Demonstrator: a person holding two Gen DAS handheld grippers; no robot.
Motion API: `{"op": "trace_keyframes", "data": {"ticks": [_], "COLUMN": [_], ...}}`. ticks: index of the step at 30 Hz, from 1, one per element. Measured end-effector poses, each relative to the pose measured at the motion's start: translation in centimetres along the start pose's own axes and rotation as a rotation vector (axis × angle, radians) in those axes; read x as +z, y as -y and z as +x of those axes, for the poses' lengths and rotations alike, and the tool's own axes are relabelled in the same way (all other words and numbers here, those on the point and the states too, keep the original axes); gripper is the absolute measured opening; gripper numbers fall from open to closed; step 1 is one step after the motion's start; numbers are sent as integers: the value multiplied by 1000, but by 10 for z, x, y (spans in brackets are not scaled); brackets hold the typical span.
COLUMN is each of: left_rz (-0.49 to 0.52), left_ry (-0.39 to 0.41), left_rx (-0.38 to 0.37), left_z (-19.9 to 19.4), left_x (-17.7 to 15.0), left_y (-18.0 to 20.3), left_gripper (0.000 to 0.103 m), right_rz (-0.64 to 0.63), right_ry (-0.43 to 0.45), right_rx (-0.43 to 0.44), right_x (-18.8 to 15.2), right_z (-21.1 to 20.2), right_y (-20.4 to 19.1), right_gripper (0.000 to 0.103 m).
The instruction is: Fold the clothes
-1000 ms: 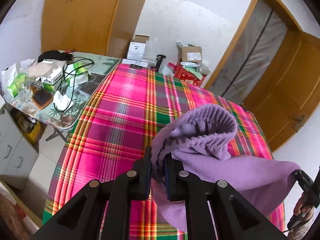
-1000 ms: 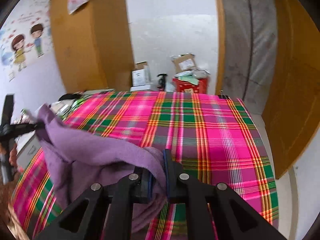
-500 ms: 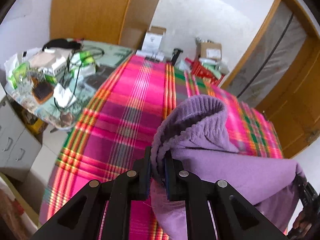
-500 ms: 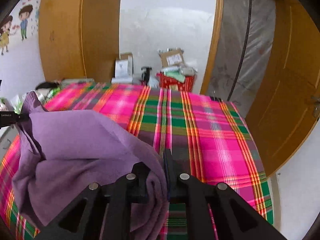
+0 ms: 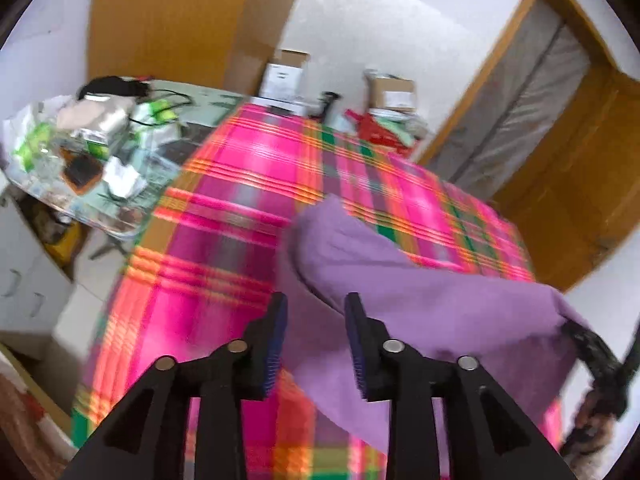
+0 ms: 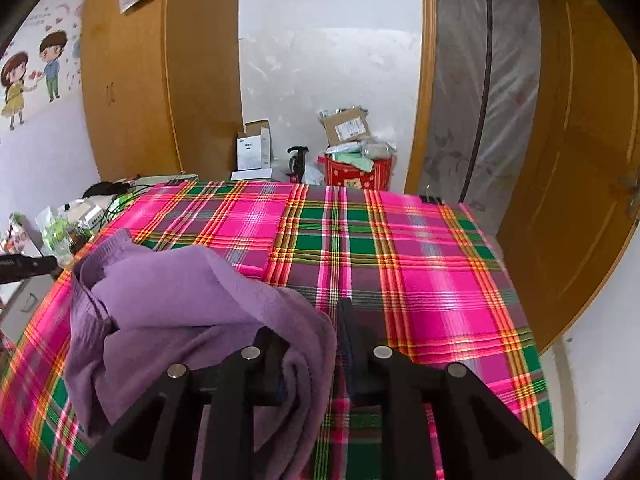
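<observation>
A purple fleece garment [image 5: 420,300] lies in a loose heap on the pink-and-green plaid table [image 5: 224,248]. My left gripper [image 5: 316,312] is open, its jaws spread, and the garment's edge lies between and just past the fingertips. In the right wrist view the garment [image 6: 192,304] drapes over the left finger of my right gripper [image 6: 332,320]. That gripper looks shut on a fold of the cloth. The right gripper also shows in the left wrist view [image 5: 592,356] at the garment's far corner.
A cluttered glass side table [image 5: 92,148] stands left of the plaid table. Boxes and a red bin [image 6: 356,168] sit against the back wall. A wooden door [image 6: 576,168] is at the right, a wardrobe [image 6: 128,80] at the left.
My left gripper has opened and let go of the garment's cuffed edge, which has dropped flatter toward the table. The right gripper still holds its fold; the garment has spread lower.
</observation>
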State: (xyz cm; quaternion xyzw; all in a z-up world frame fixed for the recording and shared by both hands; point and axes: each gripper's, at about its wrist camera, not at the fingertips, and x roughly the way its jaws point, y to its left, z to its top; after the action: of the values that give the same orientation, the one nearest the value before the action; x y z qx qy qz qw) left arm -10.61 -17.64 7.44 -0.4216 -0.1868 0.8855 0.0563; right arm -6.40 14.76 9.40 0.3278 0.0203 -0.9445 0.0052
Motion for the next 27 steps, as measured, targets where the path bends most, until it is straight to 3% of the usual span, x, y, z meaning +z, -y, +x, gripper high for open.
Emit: {"op": "trace_keyframes", "data": {"ticks": [7, 13, 18, 22, 27], "left_rz": [197, 188, 142, 164, 93], "left_ry": [-96, -203, -222, -206, -230], "left_rx": [-20, 33, 91, 139, 139], "left_z": [15, 44, 53, 49, 52], "left_x": [-31, -49, -53, -59, -61], "left_y": [74, 95, 93, 92, 73], "left_gripper": [38, 41, 41, 42, 42], "right_rz": [-60, -59, -98, -142, -172], "right_ry": [65, 63, 18, -74, -162], "right_rx": [-35, 33, 174, 330, 477], "right_x": [-10, -23, -49, -73, -90], "right_z": [-30, -46, -48, -37, -20], "right_y": [-16, -28, -51, -79, -114], "right_gripper": [24, 27, 28, 28, 28]}}
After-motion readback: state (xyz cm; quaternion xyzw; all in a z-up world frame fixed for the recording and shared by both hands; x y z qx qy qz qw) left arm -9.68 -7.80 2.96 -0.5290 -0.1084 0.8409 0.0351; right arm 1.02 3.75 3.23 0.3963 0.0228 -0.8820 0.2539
